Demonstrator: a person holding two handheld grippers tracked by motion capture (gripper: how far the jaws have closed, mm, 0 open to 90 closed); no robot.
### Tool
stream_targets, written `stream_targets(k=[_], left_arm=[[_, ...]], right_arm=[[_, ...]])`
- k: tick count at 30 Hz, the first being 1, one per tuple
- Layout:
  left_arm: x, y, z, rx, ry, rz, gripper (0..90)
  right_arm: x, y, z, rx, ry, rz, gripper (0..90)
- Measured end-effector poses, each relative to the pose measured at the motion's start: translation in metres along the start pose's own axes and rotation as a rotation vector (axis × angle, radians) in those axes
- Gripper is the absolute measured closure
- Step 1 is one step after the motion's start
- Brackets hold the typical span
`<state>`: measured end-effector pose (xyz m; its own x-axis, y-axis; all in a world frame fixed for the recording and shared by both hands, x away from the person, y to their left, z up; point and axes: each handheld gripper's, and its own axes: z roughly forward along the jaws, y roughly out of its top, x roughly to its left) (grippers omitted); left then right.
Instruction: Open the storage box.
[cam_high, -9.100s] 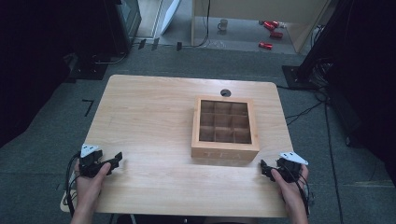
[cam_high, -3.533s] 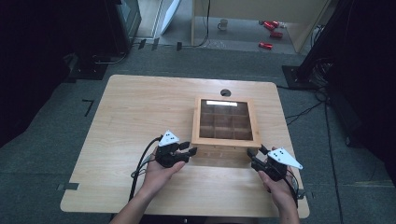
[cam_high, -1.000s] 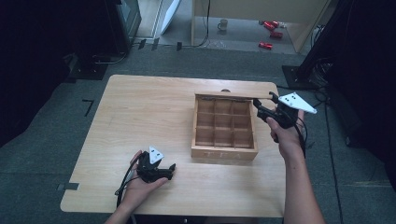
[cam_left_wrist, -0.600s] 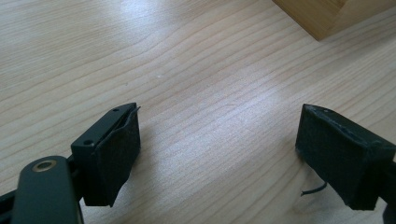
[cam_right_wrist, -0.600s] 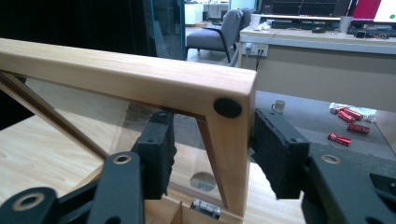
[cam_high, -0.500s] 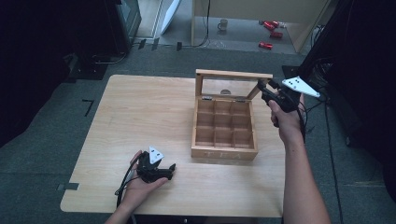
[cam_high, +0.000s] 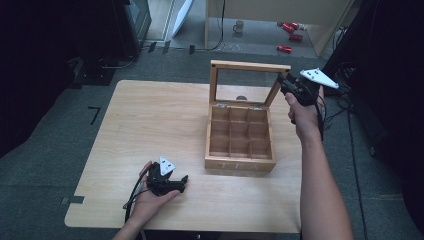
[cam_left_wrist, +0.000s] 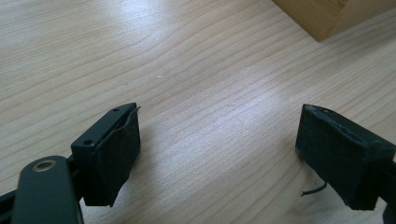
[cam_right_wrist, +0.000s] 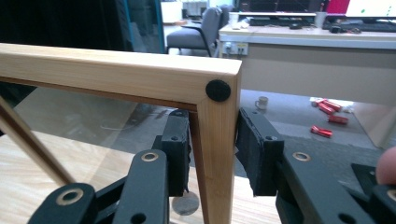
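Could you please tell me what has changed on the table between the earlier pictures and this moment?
The right hand-held gripper left the table's near edge, went to the far right corner of the wooden tea box, closed on the glass lid's frame and swung the lid up to upright. The left hand-held gripper drew back to the near edge, jaws open. The box has stayed put on the table.

My left gripper (cam_left_wrist: 219, 158) hangs low over the pale wooden table (cam_left_wrist: 187, 70), its two black jaws standing wide apart with bare wood grain between them. Beyond the right-hand jaw, at the top edge, a corner of the wooden box (cam_left_wrist: 327, 16) juts in, well apart from my pads (cam_left_wrist: 119, 156).
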<state>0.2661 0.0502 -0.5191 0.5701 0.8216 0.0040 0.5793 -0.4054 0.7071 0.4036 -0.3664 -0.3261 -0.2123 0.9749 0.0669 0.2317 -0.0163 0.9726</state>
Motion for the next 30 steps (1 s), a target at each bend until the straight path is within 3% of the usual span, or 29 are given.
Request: stream_targets(k=[14,30], left_arm=[[0.000,0.000,0.000,-0.002,-0.005,-0.005,14.5],[0.000,0.000,0.000,-0.004,-0.007,-0.004,14.5]], right_arm=[[-0.004,0.022,0.043,0.071,-0.079,0.054,67.2],[-0.004,0.025,0.068,0.079,-0.137,0.077,67.7]])
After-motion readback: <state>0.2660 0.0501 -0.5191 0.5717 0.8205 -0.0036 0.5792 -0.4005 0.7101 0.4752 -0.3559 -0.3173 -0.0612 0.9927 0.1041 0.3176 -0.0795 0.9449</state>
